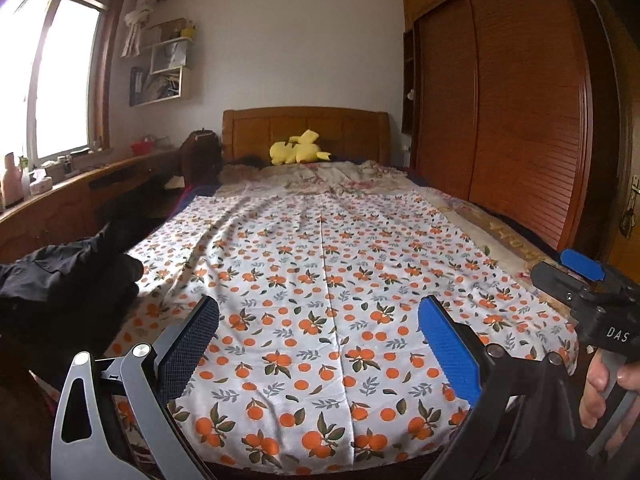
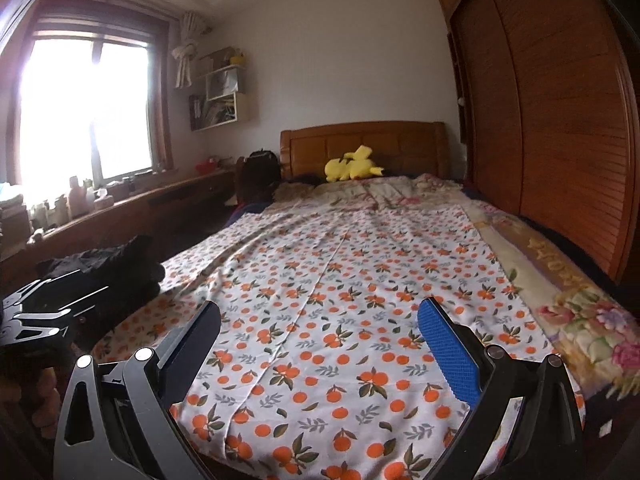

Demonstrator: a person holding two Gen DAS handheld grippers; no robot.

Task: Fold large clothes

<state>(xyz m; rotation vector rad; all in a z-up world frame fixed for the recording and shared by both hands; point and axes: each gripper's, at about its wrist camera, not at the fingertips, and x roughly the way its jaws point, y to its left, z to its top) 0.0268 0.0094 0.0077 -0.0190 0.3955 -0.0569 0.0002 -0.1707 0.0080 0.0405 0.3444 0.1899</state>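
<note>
A black garment [image 1: 68, 276] lies bunched on the left edge of the bed, on the orange-print sheet [image 1: 320, 280]; it also shows in the right wrist view [image 2: 108, 268]. My left gripper [image 1: 320, 344] is open and empty, above the foot of the bed, right of the garment. My right gripper [image 2: 320, 344] is open and empty, also over the foot of the bed; its body shows at the right of the left wrist view [image 1: 588, 292]. The left gripper's body shows at the left edge of the right wrist view [image 2: 36, 312].
A yellow plush toy [image 1: 300, 148] lies by the wooden headboard [image 1: 308, 128]. A wooden wardrobe [image 1: 500, 100] runs along the right. A desk ledge [image 1: 68, 184] with bottles lies under the window at left. A floral quilt [image 2: 580, 300] edges the bed's right side.
</note>
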